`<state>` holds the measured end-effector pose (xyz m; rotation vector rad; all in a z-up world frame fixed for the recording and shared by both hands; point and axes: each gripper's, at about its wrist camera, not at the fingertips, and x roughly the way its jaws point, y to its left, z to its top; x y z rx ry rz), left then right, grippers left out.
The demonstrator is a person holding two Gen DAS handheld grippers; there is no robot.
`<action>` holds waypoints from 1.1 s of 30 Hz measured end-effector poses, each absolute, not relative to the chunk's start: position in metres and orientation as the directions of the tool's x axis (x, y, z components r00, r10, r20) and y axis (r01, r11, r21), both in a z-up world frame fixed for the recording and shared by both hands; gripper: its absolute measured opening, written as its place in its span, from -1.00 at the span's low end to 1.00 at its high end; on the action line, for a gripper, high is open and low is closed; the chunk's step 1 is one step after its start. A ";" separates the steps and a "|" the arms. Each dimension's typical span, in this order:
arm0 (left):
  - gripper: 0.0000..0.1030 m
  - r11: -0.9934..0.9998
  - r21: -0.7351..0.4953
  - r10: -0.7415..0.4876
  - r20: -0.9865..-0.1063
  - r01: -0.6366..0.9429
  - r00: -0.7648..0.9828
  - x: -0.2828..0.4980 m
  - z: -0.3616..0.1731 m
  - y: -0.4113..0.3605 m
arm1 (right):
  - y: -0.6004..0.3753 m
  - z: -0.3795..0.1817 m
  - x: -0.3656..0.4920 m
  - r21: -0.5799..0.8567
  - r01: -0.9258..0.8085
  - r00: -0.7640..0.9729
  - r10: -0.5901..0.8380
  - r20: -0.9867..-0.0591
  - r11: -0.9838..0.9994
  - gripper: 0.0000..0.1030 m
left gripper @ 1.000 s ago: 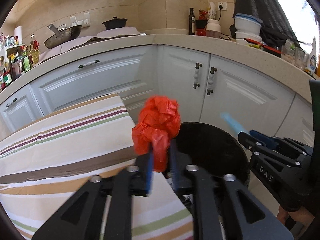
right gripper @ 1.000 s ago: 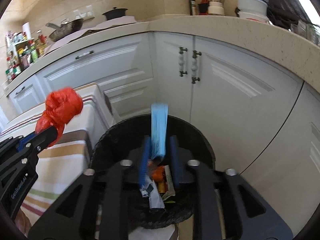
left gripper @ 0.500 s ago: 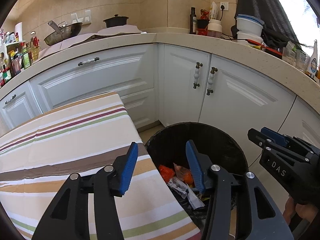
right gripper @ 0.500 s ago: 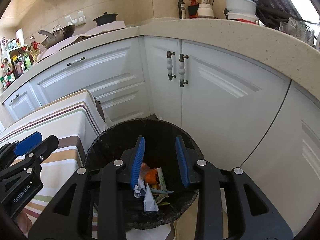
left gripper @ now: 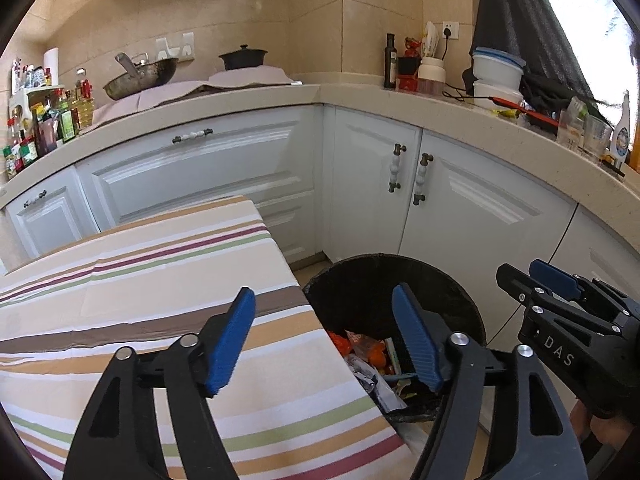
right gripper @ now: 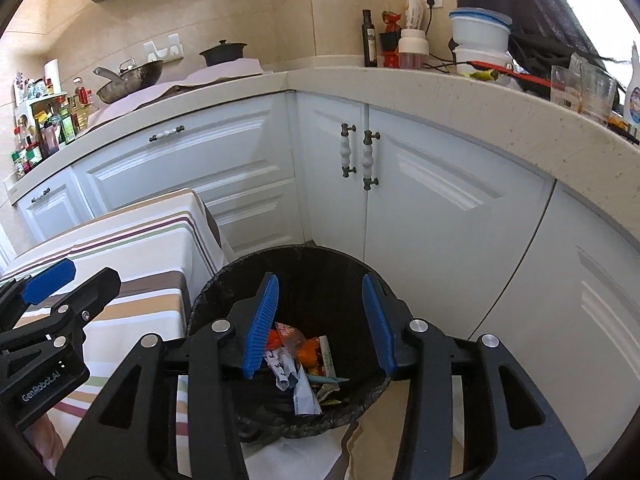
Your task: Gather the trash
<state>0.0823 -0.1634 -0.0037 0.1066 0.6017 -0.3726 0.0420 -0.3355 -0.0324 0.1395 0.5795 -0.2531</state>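
A round bin lined with a black bag (left gripper: 380, 280) (right gripper: 320, 264) stands on the floor by the table corner. Mixed trash (right gripper: 304, 364) (left gripper: 368, 356) lies inside it: orange, white and printed scraps. My left gripper (left gripper: 324, 336) is open and empty, above the table edge and the bin's left rim; it also shows in the right wrist view (right gripper: 68, 284). My right gripper (right gripper: 320, 320) is open and empty, right over the bin; it also shows in the left wrist view (left gripper: 536, 280).
A table with a striped cloth (left gripper: 140, 280) (right gripper: 132, 264) stands left of the bin. White corner cabinets (left gripper: 440, 208) rise behind it, under a counter (right gripper: 480, 92) that holds pans, bottles and containers.
Both grippers opened wide. The red bag left my left gripper and the blue strip left my right gripper; both have gone from view. Both grippers have pulled back a little.
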 end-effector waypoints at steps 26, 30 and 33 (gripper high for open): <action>0.61 0.942 0.037 -0.276 -0.473 0.332 0.837 0.036 0.019 -0.129 | -0.319 -0.011 -0.014 0.025 0.298 0.830 -0.246 -0.500 0.954 0.16; 0.61 0.943 0.031 -0.278 -0.470 0.330 0.838 0.035 0.020 -0.126 | -0.319 -0.008 -0.018 0.025 0.300 0.835 -0.249 -0.491 0.954 0.17; 0.61 0.943 0.033 -0.277 -0.467 0.330 0.840 0.033 0.020 -0.126 | -0.318 -0.007 -0.018 0.024 0.297 0.837 -0.249 -0.487 0.954 0.17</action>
